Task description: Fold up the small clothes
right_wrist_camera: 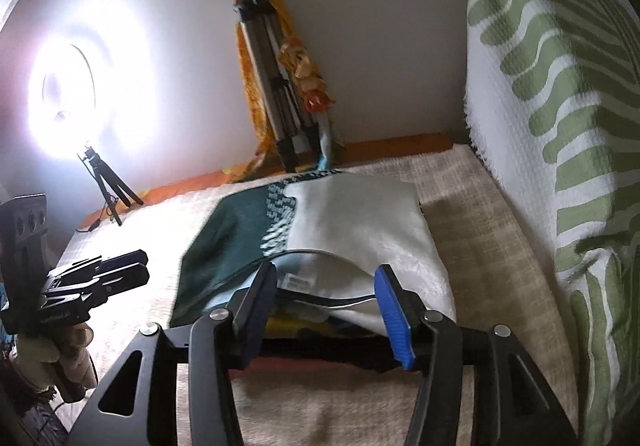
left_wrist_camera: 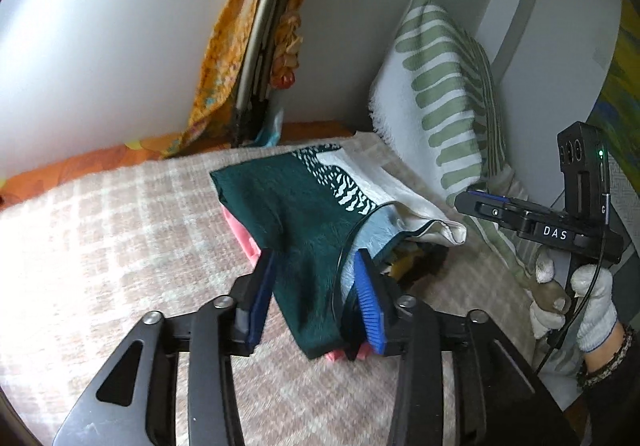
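Lying between both parted grippers: folded green-white garment (left_wrist_camera: 304,205).

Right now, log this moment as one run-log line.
left gripper: open, garment between jaws | right gripper: open | green-and-white garment: folded atop pile on bed
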{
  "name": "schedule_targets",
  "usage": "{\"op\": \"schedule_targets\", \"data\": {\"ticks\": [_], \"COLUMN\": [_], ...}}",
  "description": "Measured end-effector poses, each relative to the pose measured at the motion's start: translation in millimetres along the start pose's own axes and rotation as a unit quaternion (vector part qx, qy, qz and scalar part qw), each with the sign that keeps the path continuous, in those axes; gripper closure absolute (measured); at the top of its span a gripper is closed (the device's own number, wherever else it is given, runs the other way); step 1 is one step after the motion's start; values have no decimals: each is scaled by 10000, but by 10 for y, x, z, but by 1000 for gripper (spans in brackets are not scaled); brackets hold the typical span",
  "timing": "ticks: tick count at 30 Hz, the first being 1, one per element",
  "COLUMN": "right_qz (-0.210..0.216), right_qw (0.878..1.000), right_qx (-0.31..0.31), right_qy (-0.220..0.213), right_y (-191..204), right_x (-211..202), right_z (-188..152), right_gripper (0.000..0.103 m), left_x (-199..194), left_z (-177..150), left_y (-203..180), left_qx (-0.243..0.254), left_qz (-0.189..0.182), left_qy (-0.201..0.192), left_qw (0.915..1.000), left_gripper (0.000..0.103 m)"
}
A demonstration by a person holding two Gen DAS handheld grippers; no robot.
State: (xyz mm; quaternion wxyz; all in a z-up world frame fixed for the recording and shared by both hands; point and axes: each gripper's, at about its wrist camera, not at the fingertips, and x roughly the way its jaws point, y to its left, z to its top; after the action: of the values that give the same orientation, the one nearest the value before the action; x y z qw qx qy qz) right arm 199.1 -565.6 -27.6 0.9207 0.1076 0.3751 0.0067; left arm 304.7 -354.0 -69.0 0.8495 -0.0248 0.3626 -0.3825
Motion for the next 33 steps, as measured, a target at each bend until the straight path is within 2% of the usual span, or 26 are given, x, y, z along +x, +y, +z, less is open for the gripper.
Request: {"op": "schedule_targets", "data": {"ticks": [4, 6, 8, 10, 17, 24, 33], "right_qz": [9, 39, -27, -95, -191, -277, -404], "right_qw": [9999, 9997, 9995, 9992, 9982, 9968, 9962], "right_qx": [-19, -95, -211, -262, -198, -218, -185], "right_qy": [-166, -219, -240, -277, -525, -724, -751], "right_y": [236, 378, 513, 638, 975, 1347, 1702], "right_x": [-225, -327, -415, -518, -944, -1278, -1456], "right_z": [-9, -22, -38, -67, -170, -357, -669], "right_gripper": [33, 27, 26, 24, 18, 11, 6], "left_x": [-296, -469, -627, -786, -1326, -1770, -2152], "left_z": [-19, -38, -61, -86, -197, -367, -681], "left_y": [-73, -111, -141, -178, -327, -354, -285], "left_qx": [199, 283, 354, 423, 695, 727, 705], "left_qz": [106, 132, 179, 231, 315, 320, 417], "left_qy": [-180, -284, -369, -463, -787, -975, -1050], "left_qw": [9996, 9991, 9985, 9978, 9940, 9921, 9911], "left_gripper": [44, 42, 37, 37, 26, 22, 22]}}
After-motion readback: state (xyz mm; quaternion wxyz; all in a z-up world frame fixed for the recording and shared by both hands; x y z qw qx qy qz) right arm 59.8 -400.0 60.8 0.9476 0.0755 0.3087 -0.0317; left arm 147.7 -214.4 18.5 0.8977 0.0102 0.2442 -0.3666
